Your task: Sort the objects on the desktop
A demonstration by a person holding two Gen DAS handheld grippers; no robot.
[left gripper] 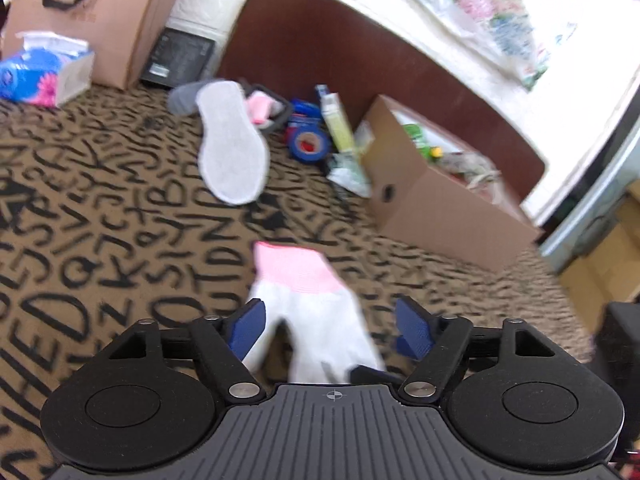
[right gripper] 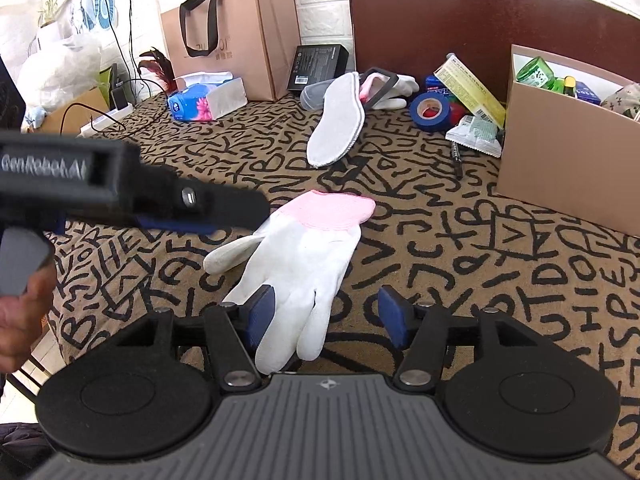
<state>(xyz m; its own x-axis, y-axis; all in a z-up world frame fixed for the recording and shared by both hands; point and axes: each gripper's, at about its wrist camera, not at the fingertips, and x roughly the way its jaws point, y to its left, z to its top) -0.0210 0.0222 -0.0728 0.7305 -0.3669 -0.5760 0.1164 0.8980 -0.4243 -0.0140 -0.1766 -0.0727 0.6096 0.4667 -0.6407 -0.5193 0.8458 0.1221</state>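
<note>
glove [right gripper: 304, 256] flat on table [right gripper: 460, 248], near the box [right gripper: 560, 176] | left gripper [left gripper: 329, 330] jaws spread | right gripper [right gripper: 327, 316] jaws spread | risk: thin glove may slip out if pinched by one finger

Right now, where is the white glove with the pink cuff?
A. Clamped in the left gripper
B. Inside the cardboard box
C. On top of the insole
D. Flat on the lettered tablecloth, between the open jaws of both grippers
D: the glove lies flat on the tablecloth, with the right gripper and left gripper both open around its fingers, neither closed on it.
</note>
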